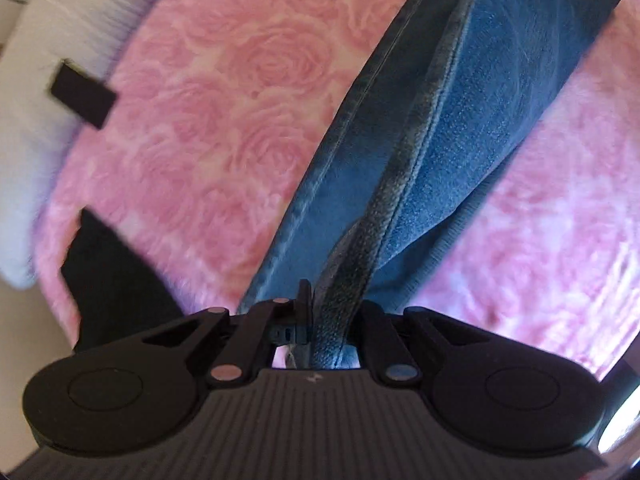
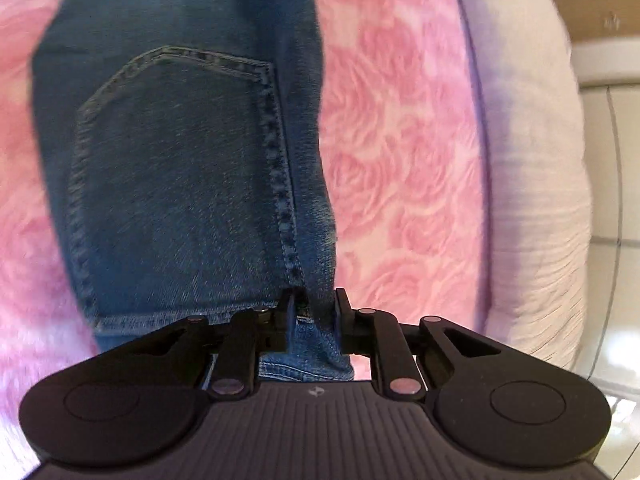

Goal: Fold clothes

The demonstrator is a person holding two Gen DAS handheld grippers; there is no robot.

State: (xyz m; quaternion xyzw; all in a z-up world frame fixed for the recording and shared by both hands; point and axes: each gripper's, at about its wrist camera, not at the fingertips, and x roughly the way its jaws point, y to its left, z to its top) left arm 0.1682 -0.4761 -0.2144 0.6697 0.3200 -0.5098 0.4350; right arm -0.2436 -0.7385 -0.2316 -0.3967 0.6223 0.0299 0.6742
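- While both grippers pinch the jeans [image 2: 168, 168] above the pink blanket [image 2: 400, 160], left gripper [image 1: 332, 312] clamps 1 seam edge, right gripper [image 2: 314, 308] grips the waistband.
- Risk: heavy denim might slip, ruining the fold.

Left gripper [image 1: 332, 312] fingers clamped; right gripper [image 2: 314, 312] fingers pinching, angled down

One pair of jeans [image 2: 168, 184], one pink blanket [image 1: 224, 112]

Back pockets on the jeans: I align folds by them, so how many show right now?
1. A stitched back pocket lies on the jeans ahead of the right gripper. The left wrist view shows only seams; another may be hidden.
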